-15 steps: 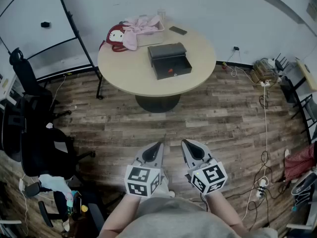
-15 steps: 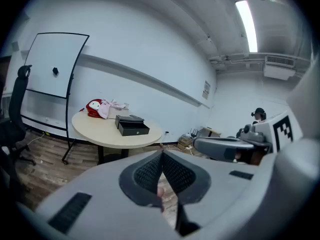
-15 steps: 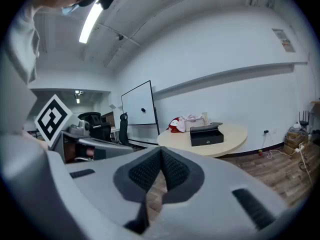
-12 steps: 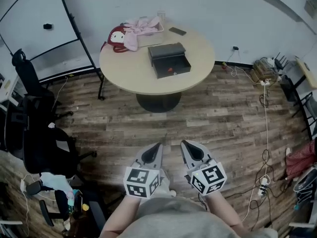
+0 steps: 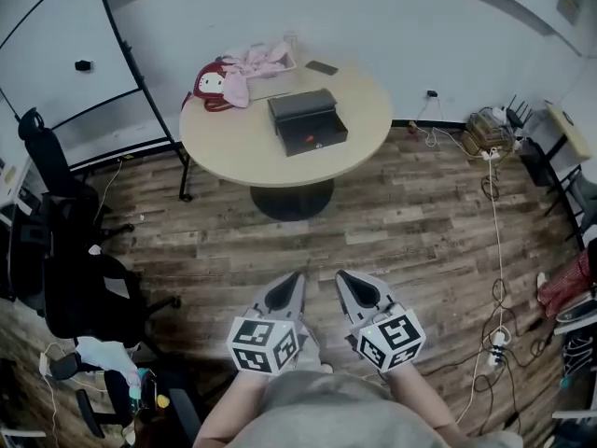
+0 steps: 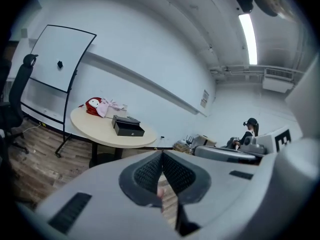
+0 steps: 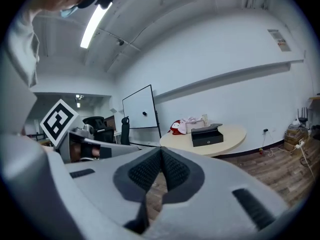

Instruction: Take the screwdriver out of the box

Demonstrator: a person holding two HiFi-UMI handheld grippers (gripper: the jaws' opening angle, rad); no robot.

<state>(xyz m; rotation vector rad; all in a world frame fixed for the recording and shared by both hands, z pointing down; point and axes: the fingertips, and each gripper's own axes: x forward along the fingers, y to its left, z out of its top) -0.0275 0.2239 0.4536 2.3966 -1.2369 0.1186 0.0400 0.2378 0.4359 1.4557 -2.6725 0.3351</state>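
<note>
A black box (image 5: 307,121) stands on the round beige table (image 5: 242,143) across the room, its front drawer pulled out with something small and red inside; the screwdriver itself cannot be made out. The same box (image 6: 128,126) shows small in the left gripper view, and the box (image 7: 207,135) in the right gripper view. My left gripper (image 5: 298,276) and right gripper (image 5: 340,276) are held side by side close to my body, far short of the table. Both have their jaws shut with nothing between them.
A red bag (image 5: 211,86), pink cloth (image 5: 255,62) and a dark phone (image 5: 322,67) lie on the table's far side. Black office chairs (image 5: 65,250) stand at the left, a whiteboard (image 5: 56,35) behind them. Cables and a power strip (image 5: 492,343) trail along the wooden floor at the right.
The view has shifted slightly: the table and box sit a little further left and higher. Both grippers keep their place near my body, still shut.
</note>
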